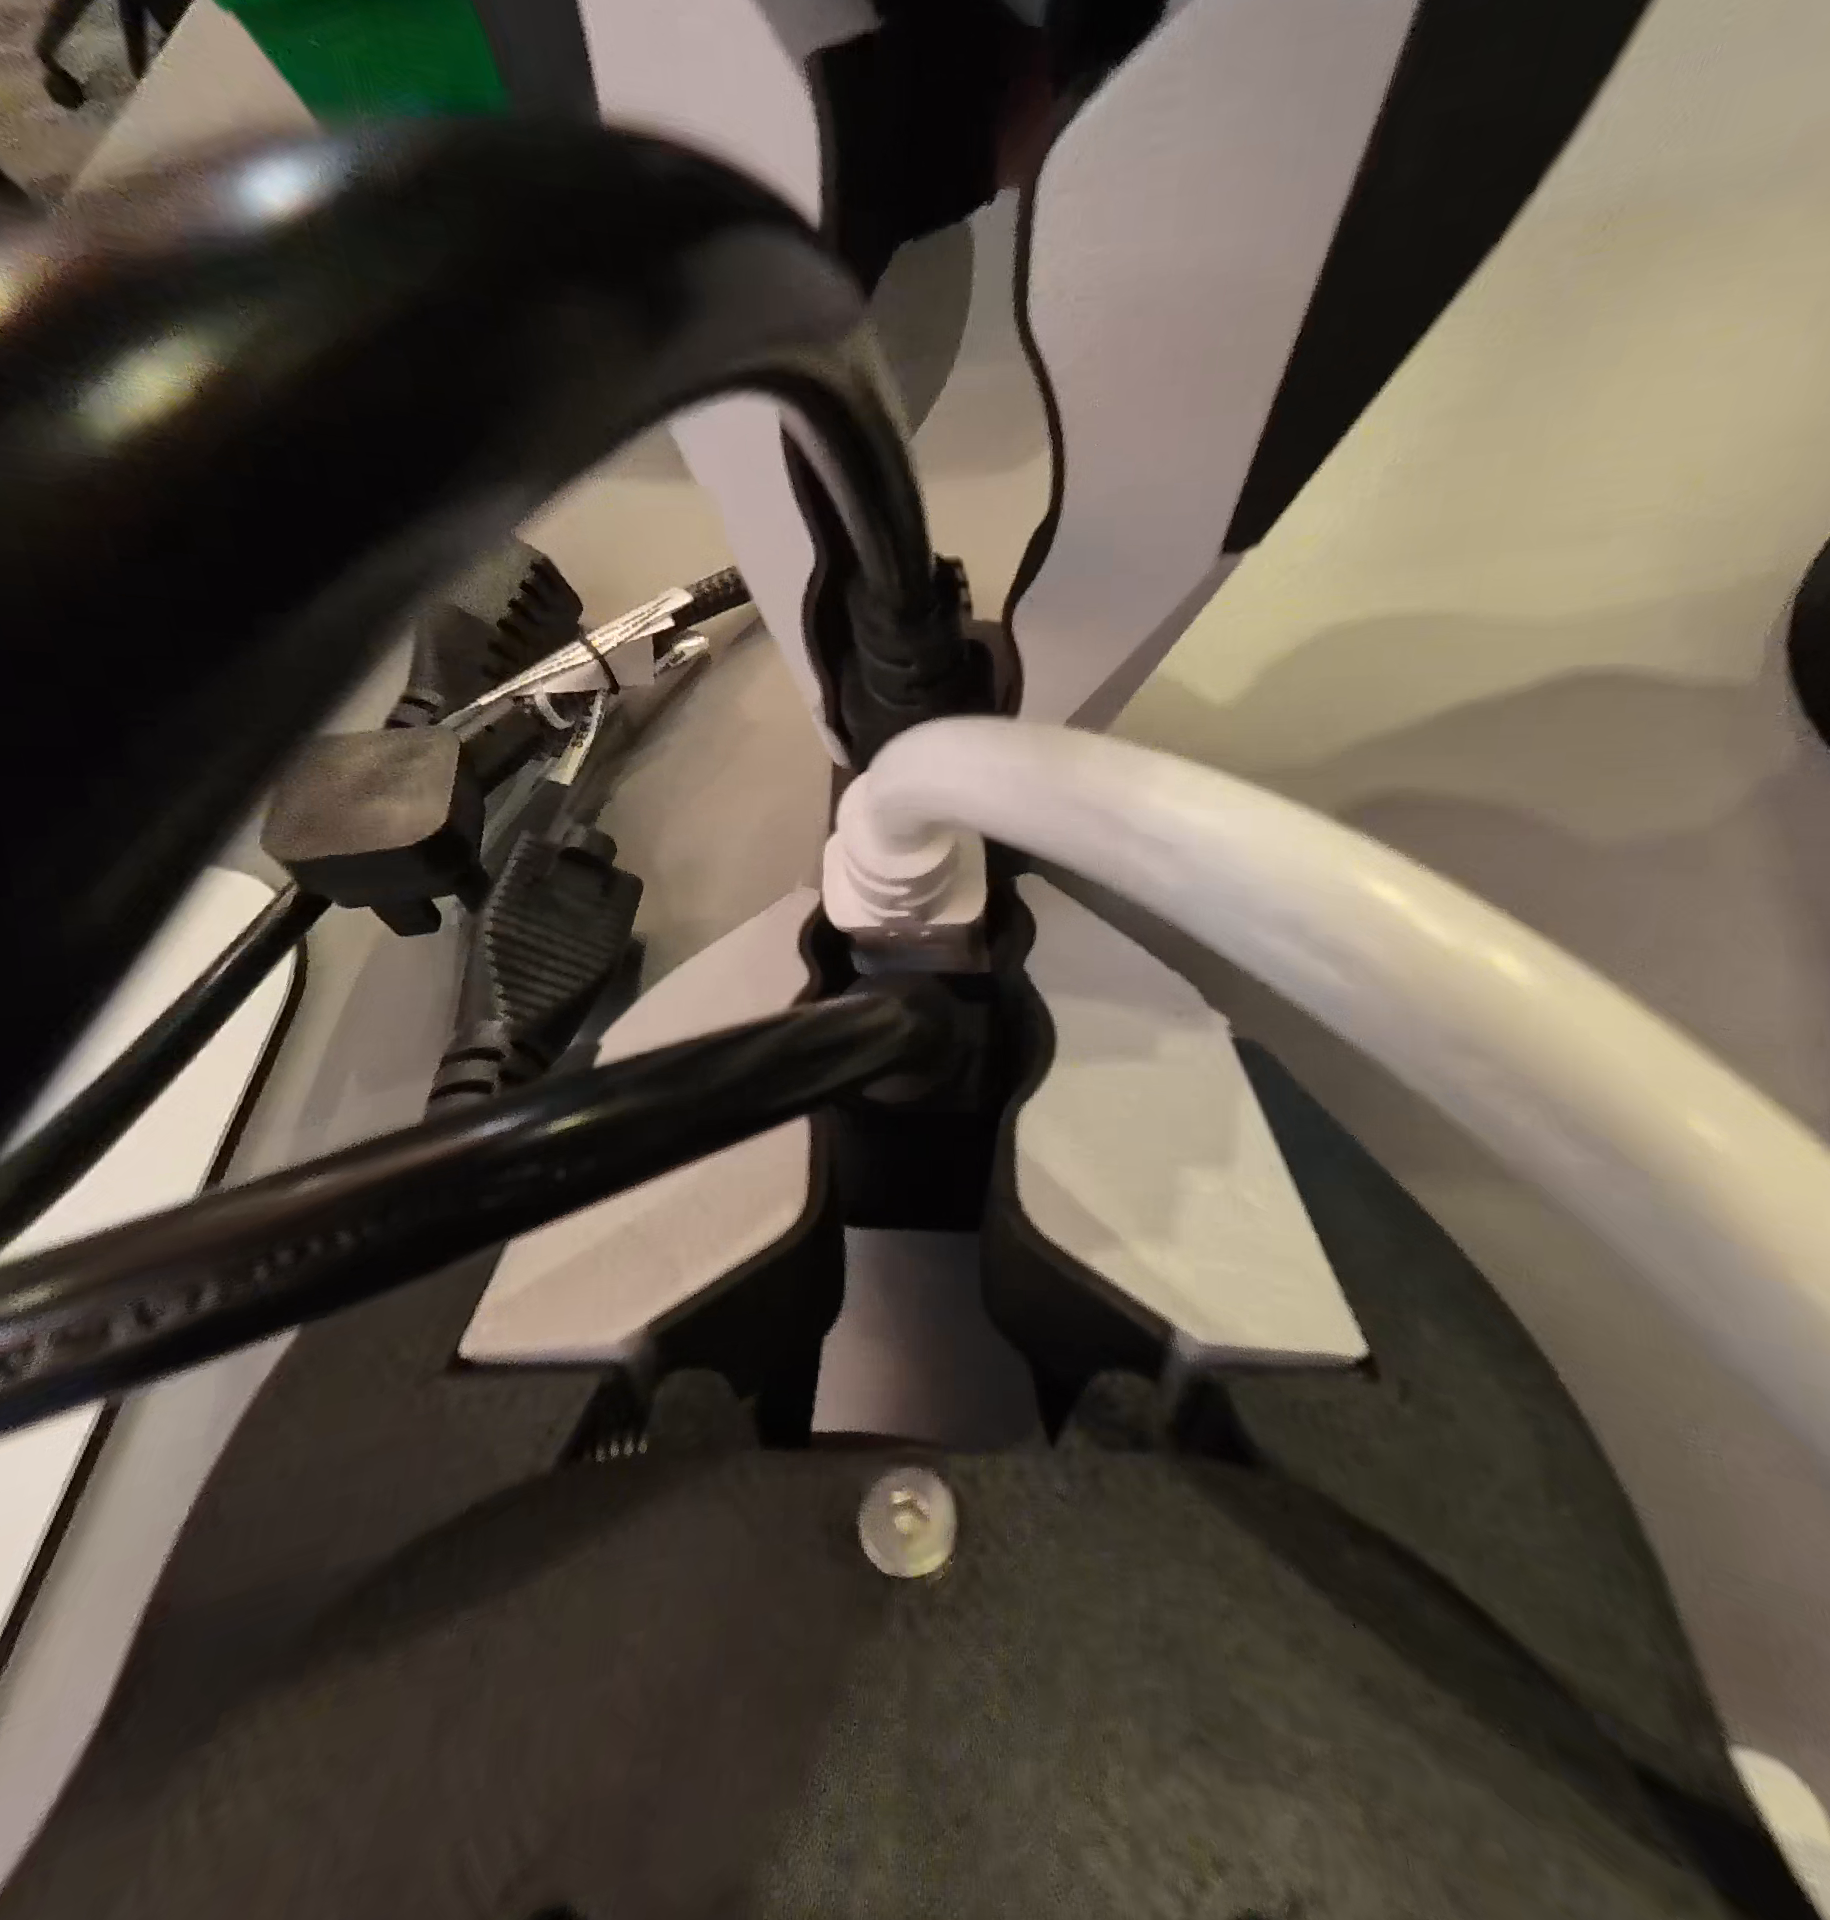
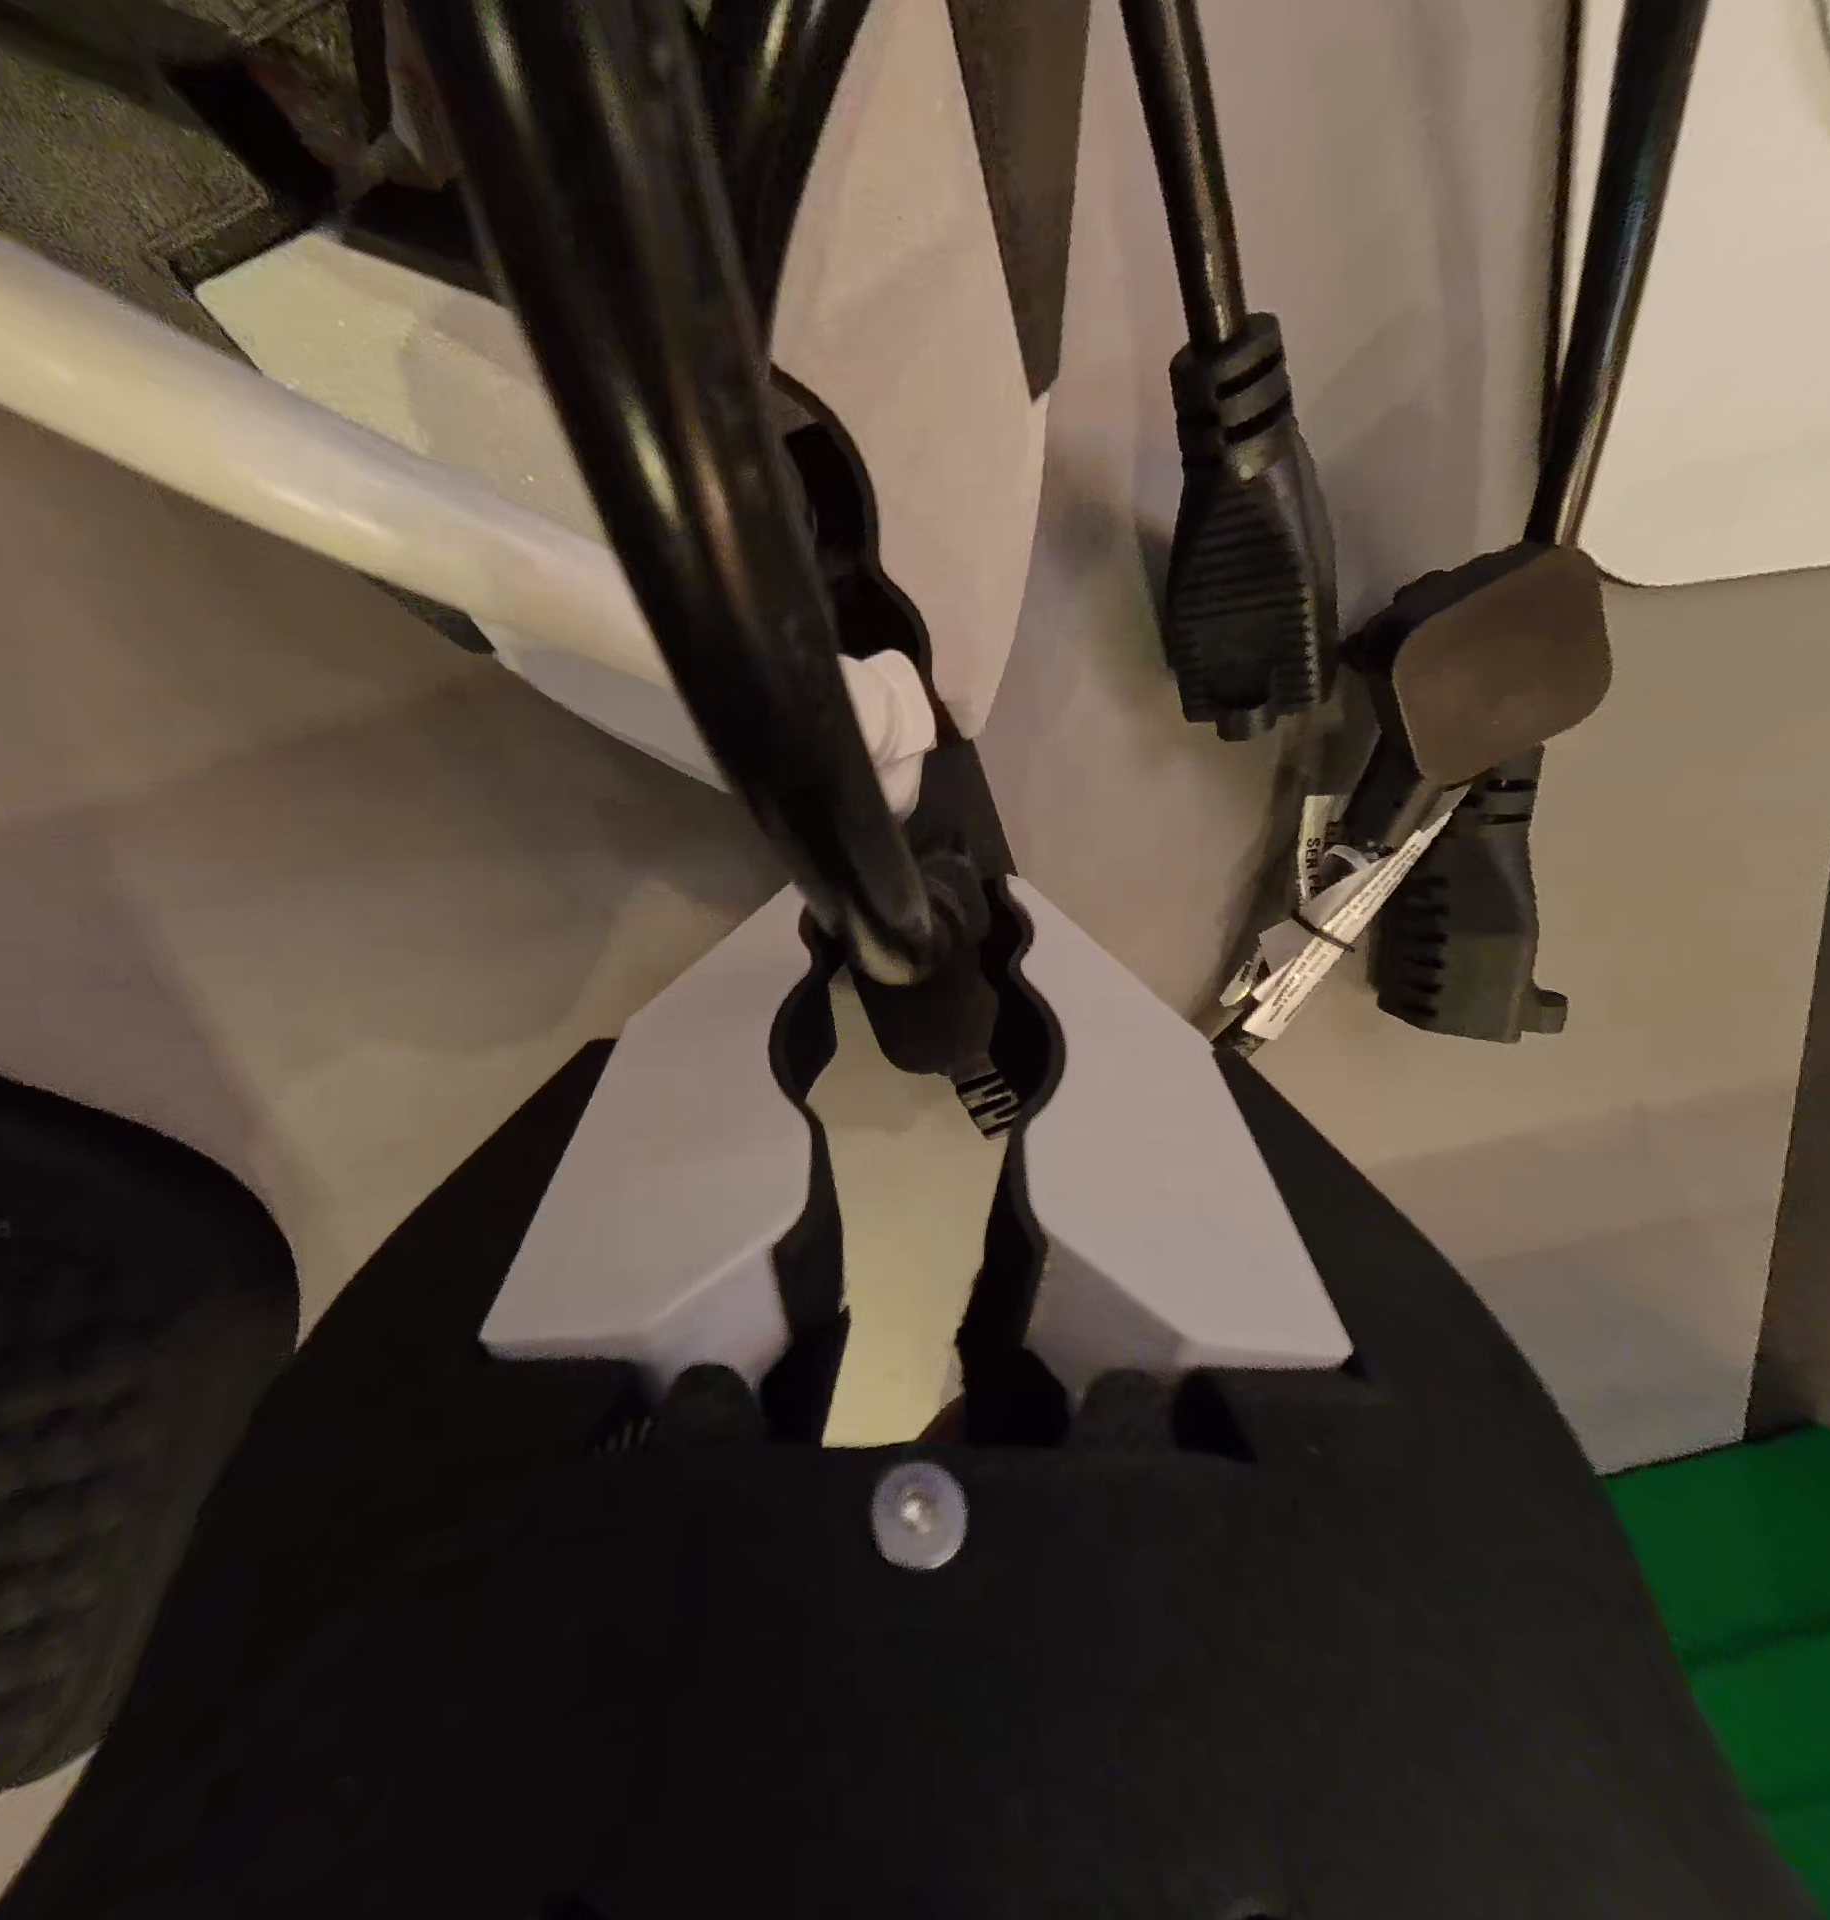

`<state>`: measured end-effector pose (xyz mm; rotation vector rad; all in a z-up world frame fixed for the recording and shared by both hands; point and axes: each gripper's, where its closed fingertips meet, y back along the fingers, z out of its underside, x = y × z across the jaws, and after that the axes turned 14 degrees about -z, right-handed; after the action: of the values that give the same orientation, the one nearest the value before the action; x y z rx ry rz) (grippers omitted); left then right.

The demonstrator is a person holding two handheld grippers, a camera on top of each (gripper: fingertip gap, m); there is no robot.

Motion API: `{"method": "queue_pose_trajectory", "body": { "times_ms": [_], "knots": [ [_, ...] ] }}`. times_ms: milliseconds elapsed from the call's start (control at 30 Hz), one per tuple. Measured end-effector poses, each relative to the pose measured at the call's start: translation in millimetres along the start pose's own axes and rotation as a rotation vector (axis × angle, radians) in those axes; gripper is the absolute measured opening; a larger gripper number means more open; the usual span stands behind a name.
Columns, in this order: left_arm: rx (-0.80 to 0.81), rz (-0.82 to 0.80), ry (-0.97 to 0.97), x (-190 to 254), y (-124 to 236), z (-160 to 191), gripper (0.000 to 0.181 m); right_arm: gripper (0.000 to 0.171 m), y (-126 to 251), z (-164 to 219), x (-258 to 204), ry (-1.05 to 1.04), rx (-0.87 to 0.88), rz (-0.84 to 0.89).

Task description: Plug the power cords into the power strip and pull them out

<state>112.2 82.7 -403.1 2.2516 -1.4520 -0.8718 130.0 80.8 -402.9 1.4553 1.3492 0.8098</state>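
1. Left gripper point(image 1: 916, 956): fingers clenched on the white plug point(image 1: 906, 883); white cord point(image 1: 1306, 883) arcs rightward.
2. Right gripper point(image 2: 916, 987): fingers clenched on the black plug point(image 2: 921, 987), directly facing the left fingers.
3. Handling: cords appear stiff, springy; grip moulded plug bodies, not cable.
4. Spare plugs point(image 2: 1243, 582) lie right of the right fingers.

the left gripper point(image 1: 916, 1029) has pale grey wedge-shaped fingers point(image 1: 682, 1174) lined with wavy black pads, on a dark speckled base with a silver screw point(image 1: 907, 1536) at 6 o'clock. the right gripper point(image 2: 916, 1023) matches, its base black, its screw point(image 2: 918, 1517) also at 6 o'clock.
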Motion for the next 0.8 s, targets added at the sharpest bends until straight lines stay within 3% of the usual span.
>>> {"method": "queue_pose_trajectory", "body": {
  "times_ms": [333,433,800],
  "knots": [
    [0.077,0.016,-0.034,2.8,7.7,-9.4,0.028,0.024,-4.3,-5.3,-7.0,0.025,-0.003,-0.112],
    [0.060,0.027,-0.018,2.5,5.5,-8.0,0.020,0.024,-3.9,-3.8,-6.8,0.058,-0.033,-0.124],
    [0.055,0.067,-0.033,7.7,6.7,-7.3,0.026,0.023,-6.1,-4.2,-12.0,0.280,-0.125,-0.208]
  ]
}}
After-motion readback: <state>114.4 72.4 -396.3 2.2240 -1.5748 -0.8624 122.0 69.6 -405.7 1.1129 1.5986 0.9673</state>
